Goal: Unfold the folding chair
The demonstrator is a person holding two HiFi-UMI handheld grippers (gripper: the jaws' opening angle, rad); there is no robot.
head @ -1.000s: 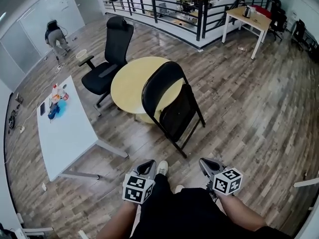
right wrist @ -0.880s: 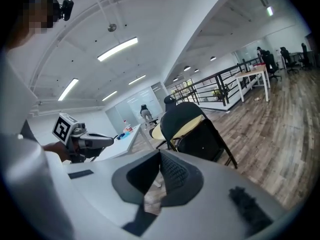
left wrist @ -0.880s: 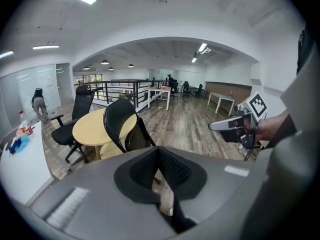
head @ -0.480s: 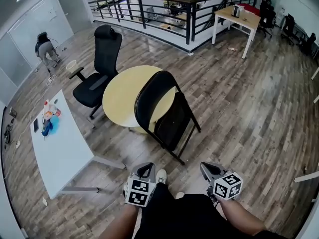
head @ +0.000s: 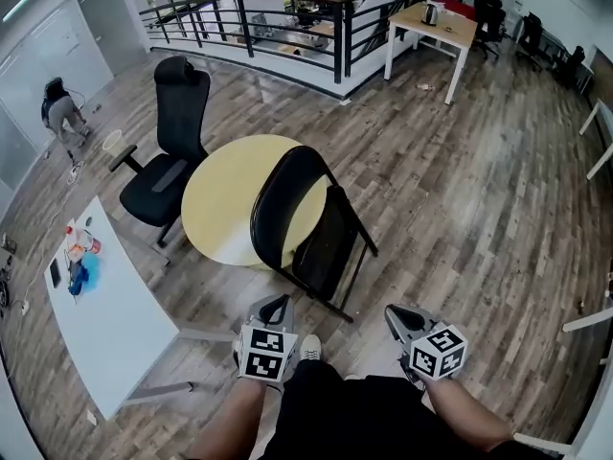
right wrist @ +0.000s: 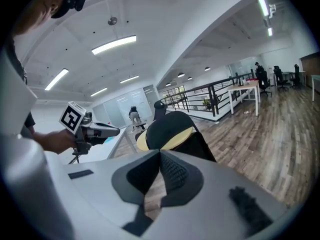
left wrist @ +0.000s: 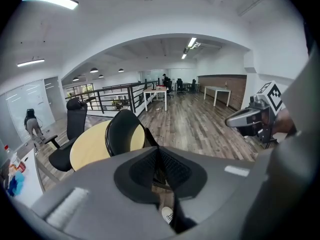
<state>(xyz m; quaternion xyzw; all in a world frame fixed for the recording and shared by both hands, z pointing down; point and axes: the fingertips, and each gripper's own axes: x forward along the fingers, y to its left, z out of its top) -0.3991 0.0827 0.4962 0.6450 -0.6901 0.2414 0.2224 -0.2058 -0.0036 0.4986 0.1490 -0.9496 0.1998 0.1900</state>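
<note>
A black folding chair (head: 302,223) stands folded on the wood floor, leaning by the round yellow table (head: 230,195); it also shows ahead of the jaws in both gripper views (left wrist: 122,131) (right wrist: 172,129). My left gripper (head: 275,308) is shut and empty, a short way in front of the chair's near legs. My right gripper (head: 402,320) is shut and empty too, to the right and just short of the chair. Neither touches it.
A black office chair (head: 168,147) stands left of the round table. A white table (head: 105,314) with small items lies at the left. A black railing (head: 287,17) and a wooden desk (head: 431,27) are at the back. A person crouches far left (head: 59,113).
The whole scene has slid down and left in the head view as I walked closer to the chair. Both grippers stay shut and hold about the same place in the frame.
</note>
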